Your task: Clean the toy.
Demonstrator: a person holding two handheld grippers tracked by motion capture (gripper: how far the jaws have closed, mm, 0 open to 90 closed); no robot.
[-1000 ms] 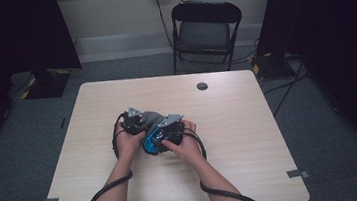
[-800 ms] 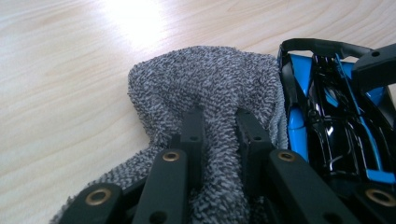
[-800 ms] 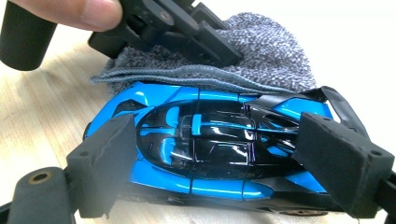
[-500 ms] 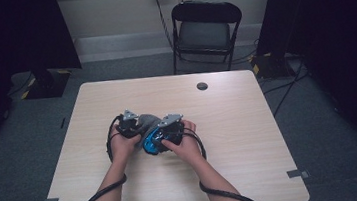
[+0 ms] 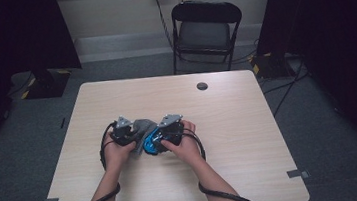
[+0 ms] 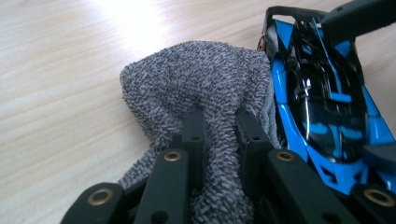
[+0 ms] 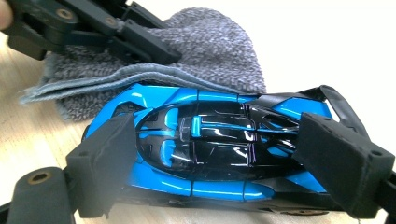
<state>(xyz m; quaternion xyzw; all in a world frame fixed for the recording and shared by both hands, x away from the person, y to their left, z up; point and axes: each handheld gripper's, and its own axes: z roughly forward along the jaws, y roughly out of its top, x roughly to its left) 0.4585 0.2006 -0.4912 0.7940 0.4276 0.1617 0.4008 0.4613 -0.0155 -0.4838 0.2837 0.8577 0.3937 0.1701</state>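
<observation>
Blue toy car (image 7: 210, 154) sits lengthwise between right claw (image 7: 224, 172) pads.

Overhead view faces forward; both gripper views closely share the toy car (image 6: 322, 107).

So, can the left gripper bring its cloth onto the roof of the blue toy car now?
Probably yes: the grey cloth in the left gripper already lies against the car's side, and the right gripper clamps only its two ends.

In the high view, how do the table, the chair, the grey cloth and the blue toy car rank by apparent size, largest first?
1. table
2. chair, though it stands farther from the camera
3. and 4. grey cloth and blue toy car: both small and partly hidden by the grippers, so unsure.
</observation>
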